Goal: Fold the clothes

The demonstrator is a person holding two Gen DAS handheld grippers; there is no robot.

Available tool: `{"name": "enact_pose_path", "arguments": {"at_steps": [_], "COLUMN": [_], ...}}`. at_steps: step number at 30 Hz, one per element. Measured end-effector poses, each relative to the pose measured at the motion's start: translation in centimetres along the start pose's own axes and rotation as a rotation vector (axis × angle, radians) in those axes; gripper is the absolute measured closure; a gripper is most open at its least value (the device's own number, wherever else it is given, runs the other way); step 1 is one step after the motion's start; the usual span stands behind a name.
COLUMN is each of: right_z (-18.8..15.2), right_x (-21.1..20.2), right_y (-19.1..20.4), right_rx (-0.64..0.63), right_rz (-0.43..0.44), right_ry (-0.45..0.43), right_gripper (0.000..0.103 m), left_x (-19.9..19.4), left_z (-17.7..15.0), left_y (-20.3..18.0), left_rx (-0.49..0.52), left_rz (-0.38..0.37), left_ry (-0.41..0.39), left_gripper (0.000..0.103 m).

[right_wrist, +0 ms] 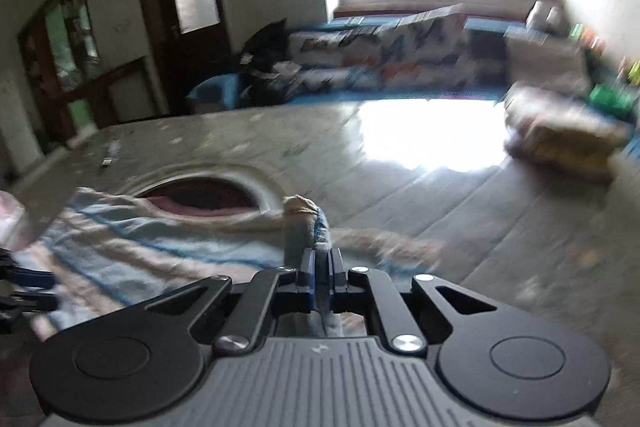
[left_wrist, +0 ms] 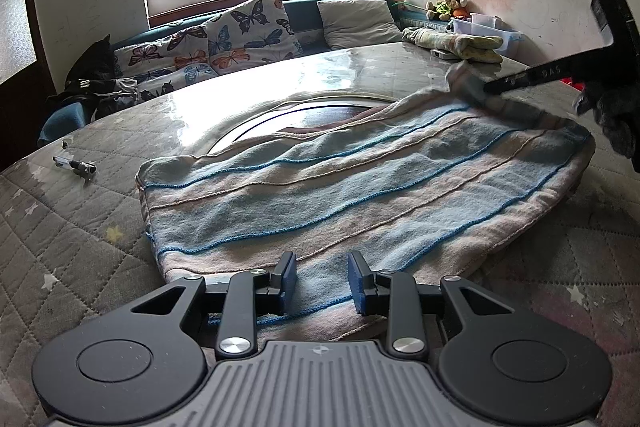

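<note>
**Striped cloth on quilted tabletop, one corner pinched**

Quilted grey table cover (left_wrist: 60, 227) w/ faint star print, overlaid by a glossy clear sheet; window light is reflected off it. Background: butterfly-print cushions (left_wrist: 224, 35), soft toys, a window.

Item: striped cloth (left_wrist: 340, 187), soft knit or terry, bands of pale blue and dusty pink/beige divided by thin bright-blue and tan stitched lines. It is laid flat across the table centre, apparently doubled, edges rounded, slight wrinkles toward the far side. A dark oval of the tabletop is left visible behind it.

Left gripper (left_wrist: 322, 283): held low over the near edge of the cloth, blue pads (left_wrist: 358, 283) spread apart, fabric seen beneath the gap; contact can't be told.

Right gripper (right_wrist: 320, 275): fingers pressed together on the far right corner of the cloth, a small tuft of which is raised above the pads. Right wrist view is motion-blurred.

Misc: pen (left_wrist: 76, 165) on the left of the table, folded bundle (left_wrist: 456, 45) at far right.
</note>
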State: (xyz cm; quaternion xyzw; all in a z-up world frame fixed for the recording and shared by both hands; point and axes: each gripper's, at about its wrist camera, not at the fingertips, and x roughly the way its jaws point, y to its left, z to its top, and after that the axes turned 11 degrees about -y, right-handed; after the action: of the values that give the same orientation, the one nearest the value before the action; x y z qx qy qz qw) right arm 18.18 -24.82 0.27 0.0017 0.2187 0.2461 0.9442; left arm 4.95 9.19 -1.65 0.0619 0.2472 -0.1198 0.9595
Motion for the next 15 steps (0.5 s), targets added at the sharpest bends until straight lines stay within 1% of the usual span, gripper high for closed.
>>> {"name": "enact_pose_path", "arguments": {"at_steps": [2, 4, 6, 9, 11, 13, 15], "right_z": [0.6, 0.9, 0.8, 0.0, -0.4, -0.5, -0.3], "right_x": [-0.8, -1.0, -0.5, 0.9, 1.8, 1.7, 1.3], "right_y": [0.3, 0.5, 0.1, -0.7, -1.7, -2.8, -3.7], "right_rx": [-0.051, -0.102, -0.083, -0.052, 0.007, 0.073, 0.122], "right_rz": [-0.069, -0.124, -0.151, -0.173, -0.163, -0.145, -0.133], "right_ry": [-0.039, -0.059, -0.037, 0.005, 0.039, 0.042, 0.033], "right_gripper": [0.098, 0.098, 0.098, 0.098, 0.097, 0.096, 0.093], "left_x": [0.0, 0.0, 0.0, -0.1, -0.1, -0.1, -0.1], "left_z": [0.0, 0.0, 0.0, -0.1, -0.1, -0.1, -0.1], "left_y": [0.0, 0.0, -0.1, -0.1, -0.1, -0.1, -0.1], "left_rx": [0.001, 0.001, 0.000, -0.003, -0.004, -0.004, -0.004], "left_rz": [0.000, 0.000, 0.001, 0.002, 0.003, 0.002, 0.001], "left_ry": [0.000, -0.001, -0.002, -0.003, -0.003, -0.002, -0.002], "left_gripper": [0.072, 0.072, 0.072, 0.072, 0.072, 0.072, 0.072]}}
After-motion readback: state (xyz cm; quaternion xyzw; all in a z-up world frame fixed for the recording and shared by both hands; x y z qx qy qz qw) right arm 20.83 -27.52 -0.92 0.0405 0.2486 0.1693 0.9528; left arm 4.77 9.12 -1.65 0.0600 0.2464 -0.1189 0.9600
